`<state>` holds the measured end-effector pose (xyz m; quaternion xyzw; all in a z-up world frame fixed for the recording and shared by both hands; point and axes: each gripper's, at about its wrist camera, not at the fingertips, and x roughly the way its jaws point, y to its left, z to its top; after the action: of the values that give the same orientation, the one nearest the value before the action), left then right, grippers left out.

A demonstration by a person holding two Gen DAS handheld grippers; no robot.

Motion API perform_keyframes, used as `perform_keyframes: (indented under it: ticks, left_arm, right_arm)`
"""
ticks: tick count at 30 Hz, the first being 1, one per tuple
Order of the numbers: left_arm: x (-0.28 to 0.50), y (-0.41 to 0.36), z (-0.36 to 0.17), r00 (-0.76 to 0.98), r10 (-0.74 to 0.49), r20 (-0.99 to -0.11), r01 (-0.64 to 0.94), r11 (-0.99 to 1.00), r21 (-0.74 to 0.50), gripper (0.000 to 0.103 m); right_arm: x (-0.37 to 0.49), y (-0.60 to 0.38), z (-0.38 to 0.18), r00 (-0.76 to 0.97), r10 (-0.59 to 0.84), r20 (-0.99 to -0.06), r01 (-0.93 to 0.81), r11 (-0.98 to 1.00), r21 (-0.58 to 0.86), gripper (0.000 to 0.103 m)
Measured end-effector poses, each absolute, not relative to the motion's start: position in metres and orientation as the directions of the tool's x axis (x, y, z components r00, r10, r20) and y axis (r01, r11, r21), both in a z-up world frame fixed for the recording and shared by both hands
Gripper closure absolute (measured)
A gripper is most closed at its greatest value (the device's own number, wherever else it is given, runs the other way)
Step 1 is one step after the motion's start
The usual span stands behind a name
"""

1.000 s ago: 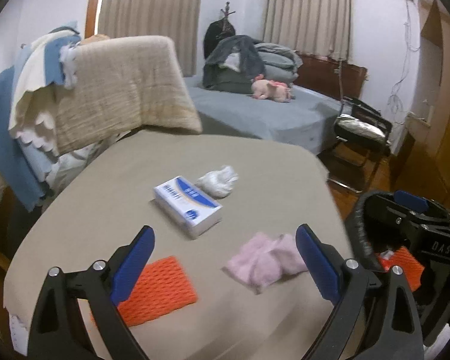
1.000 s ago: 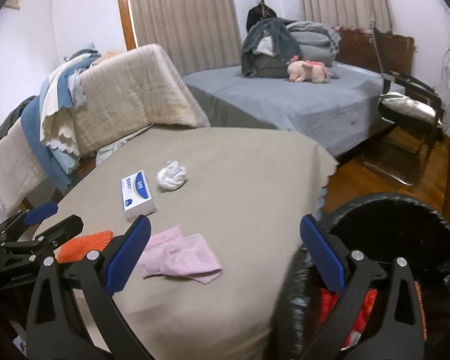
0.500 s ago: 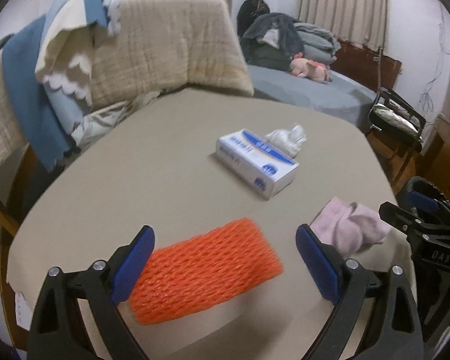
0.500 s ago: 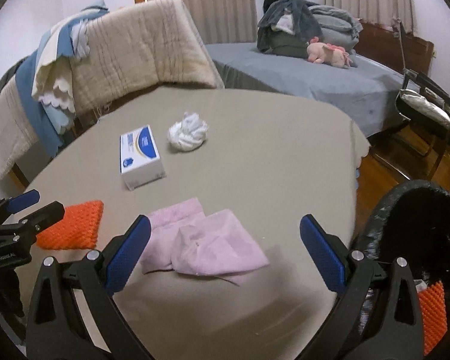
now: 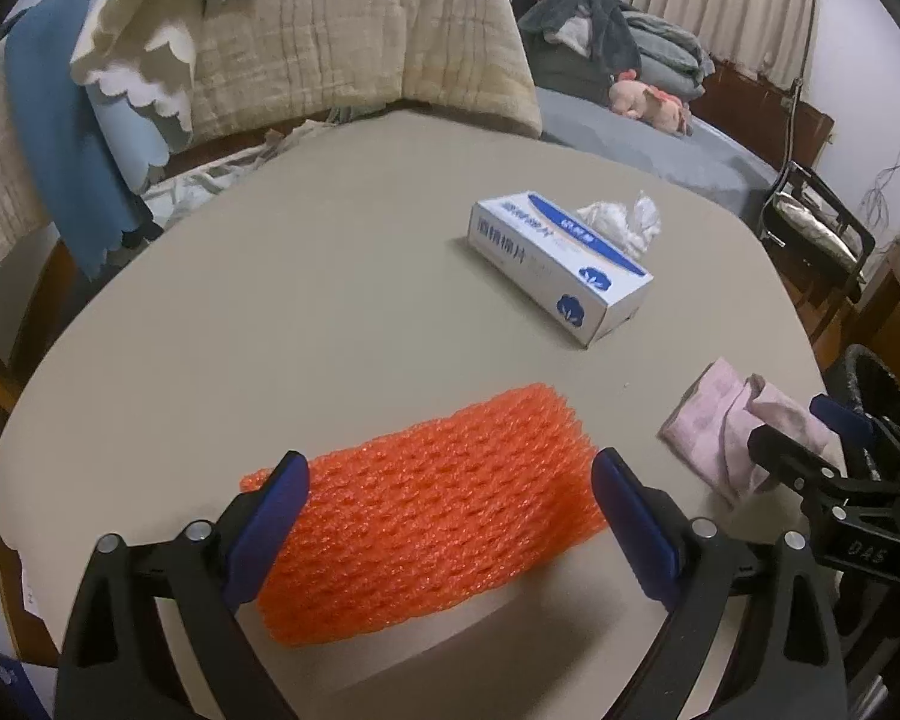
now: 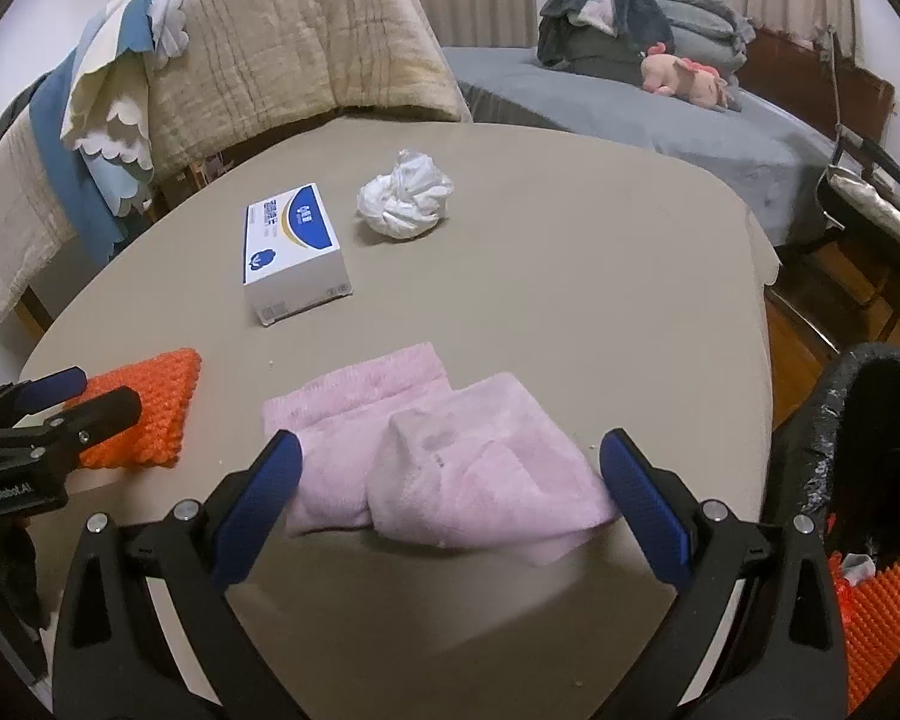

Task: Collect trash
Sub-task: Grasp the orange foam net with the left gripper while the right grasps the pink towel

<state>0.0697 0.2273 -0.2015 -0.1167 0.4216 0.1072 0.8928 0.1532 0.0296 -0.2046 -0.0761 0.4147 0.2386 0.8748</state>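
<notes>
the orange foam net (image 5: 426,510) is lying flat on the near part of the beige table (image 5: 306,300), its long axis running from near left to far right, the far-right end pointing toward the pink cloth (image 5: 744,426). the left gripper (image 5: 450,492) is hanging over it with fingers spread wide, the net sitting between the two blue pads (image 5: 270,510); its ends are reaching about as far as each pad, and whether they are touching i cannot tell.

the right gripper (image 6: 450,474) is likewise standing with fingers spread wide, the crumpled pink cloth (image 6: 438,456) lying between them on the near right of the table, its long side running left to right; its edges are looking close to both pads, contact unclear.

farther off, a white and blue tissue box (image 6: 294,252) is lying with its long axis pointing near to far, and a crumpled white tissue (image 6: 405,195) is sitting just to its right. a black-lined bin (image 6: 864,480) is standing off the table's right edge, holding another orange net (image 6: 870,618).
</notes>
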Motion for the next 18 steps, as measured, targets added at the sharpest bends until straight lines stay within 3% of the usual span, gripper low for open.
perform_keyframes:
  ticks: [9, 11, 13, 18]
  left_arm:
    - [0.075, 0.222, -0.209, 0.597, 0.089, -0.798, -0.275, 0.956, -0.099, 0.012]
    - [0.075, 0.22, -0.209, 0.595, 0.097, -0.798, -0.271, 0.959, -0.086, 0.022]
    - [0.075, 0.218, -0.208, 0.605, 0.078, -0.792, -0.259, 0.96, -0.103, 0.039]
    - [0.076, 0.215, -0.207, 0.621, 0.049, -0.782, -0.239, 0.962, -0.13, 0.064]
  right_arm:
    - [0.156, 0.029, -0.21, 0.523, 0.341, -0.781, -0.476, 0.877, 0.064, 0.006]
    - [0.156, 0.03, -0.211, 0.518, 0.339, -0.786, -0.479, 0.876, 0.062, 0.006]
    - [0.157, 0.032, -0.213, 0.512, 0.335, -0.791, -0.483, 0.874, 0.058, 0.006]
    - [0.158, 0.035, -0.216, 0.504, 0.317, -0.803, -0.486, 0.873, 0.04, 0.007]
